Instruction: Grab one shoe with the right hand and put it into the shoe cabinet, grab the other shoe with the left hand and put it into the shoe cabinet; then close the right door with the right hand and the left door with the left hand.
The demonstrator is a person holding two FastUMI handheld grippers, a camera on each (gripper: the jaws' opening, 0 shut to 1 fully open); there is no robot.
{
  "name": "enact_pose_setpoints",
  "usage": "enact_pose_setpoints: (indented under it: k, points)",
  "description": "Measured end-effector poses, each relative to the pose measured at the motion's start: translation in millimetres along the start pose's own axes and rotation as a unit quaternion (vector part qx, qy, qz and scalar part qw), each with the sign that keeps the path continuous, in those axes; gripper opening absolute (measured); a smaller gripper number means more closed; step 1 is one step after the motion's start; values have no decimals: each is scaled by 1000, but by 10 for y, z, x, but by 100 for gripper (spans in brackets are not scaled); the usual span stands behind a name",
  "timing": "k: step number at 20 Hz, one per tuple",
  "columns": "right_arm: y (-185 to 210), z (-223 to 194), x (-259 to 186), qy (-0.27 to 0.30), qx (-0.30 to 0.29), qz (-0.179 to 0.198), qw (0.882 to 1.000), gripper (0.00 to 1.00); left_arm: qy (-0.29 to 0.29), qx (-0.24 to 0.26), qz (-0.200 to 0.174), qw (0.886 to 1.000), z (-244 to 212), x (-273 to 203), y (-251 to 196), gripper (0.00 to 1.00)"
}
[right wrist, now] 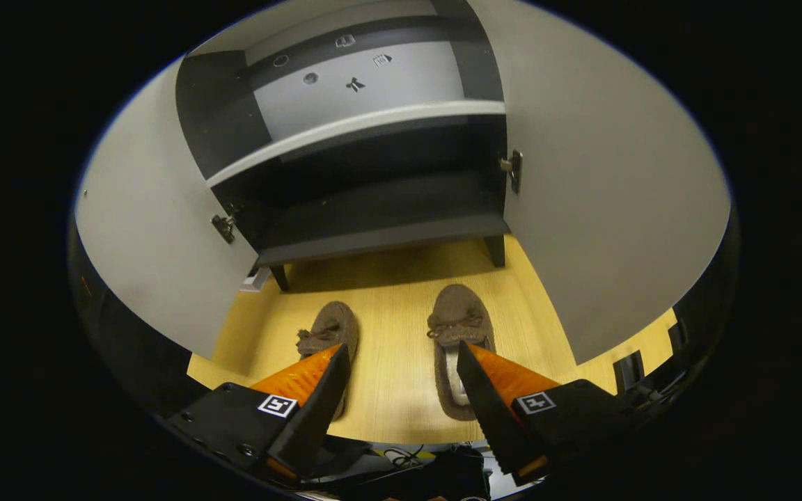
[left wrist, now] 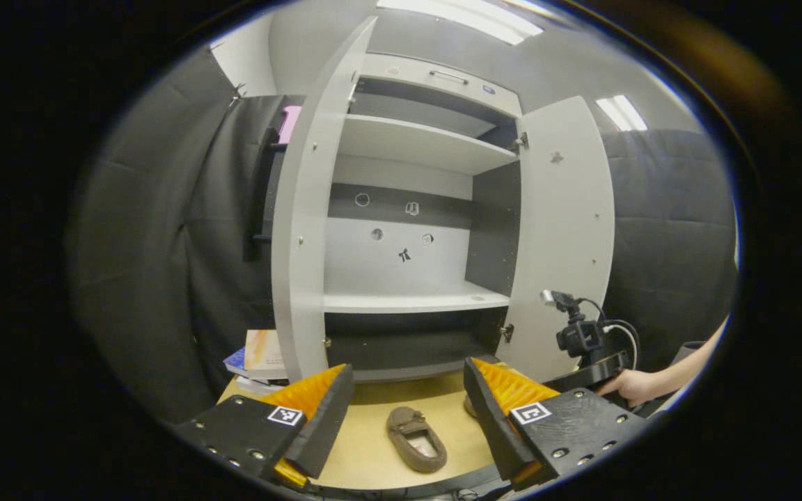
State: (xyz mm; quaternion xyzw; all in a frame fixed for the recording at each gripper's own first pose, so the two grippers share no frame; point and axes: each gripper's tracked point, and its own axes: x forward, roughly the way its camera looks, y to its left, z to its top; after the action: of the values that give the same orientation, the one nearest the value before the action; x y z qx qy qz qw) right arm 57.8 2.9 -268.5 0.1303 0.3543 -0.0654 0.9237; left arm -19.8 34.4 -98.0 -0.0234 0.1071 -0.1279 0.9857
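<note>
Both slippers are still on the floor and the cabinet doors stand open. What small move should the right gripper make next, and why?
Probably lower the right gripper and shift it slightly right, to straddle the right slipper. Its fingers are open and hold nothing, and one finger already overlaps that slipper's heel end. The left slipper lies beside it, and the cabinet's bottom shelf ahead looks bare between the open doors.

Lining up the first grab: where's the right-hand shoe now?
In the right gripper view, the right-hand shoe lies on the wooden floor before the open cabinet, beside the other shoe.
</note>
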Motion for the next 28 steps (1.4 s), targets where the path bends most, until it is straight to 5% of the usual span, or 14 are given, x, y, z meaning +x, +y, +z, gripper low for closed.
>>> enact_pose_setpoints:
  k: [7, 9, 16, 18, 20, 21, 23, 28]
  points:
    - [-281, -436, 762, 62, -53, -27, 996, 99, 31, -1, 18, 999, -45, 313, -167, 92]
    - [-313, -479, 1000, 62, -75, -29, 995, 93, 38, 2, 18, 999, -70, 392, -266, 92]
    - [-371, -464, 1453, 65, -134, -59, 987, 96, 62, 4, 53, 997, -104, 567, -298, 92]
    - [-516, -363, 1491, 61, -149, -90, 983, 82, 69, 11, 66, 995, -138, 591, -274, 92]
    - [-574, -341, 1472, 64, -142, -98, 983, 43, 74, 12, 76, 994, -172, 602, -271, 92]
    - [-574, -367, 1492, 69, -137, -95, 984, 33, 75, 10, 80, 994, -181, 625, -282, 92]
    - [-582, -359, 1489, 72, -143, -92, 983, 33, 78, 1, 87, 993, -217, 686, -331, 92]
    - [-548, -368, 1518, 77, -189, -67, 977, 7, 75, 7, 102, 992, -254, 814, -516, 92]
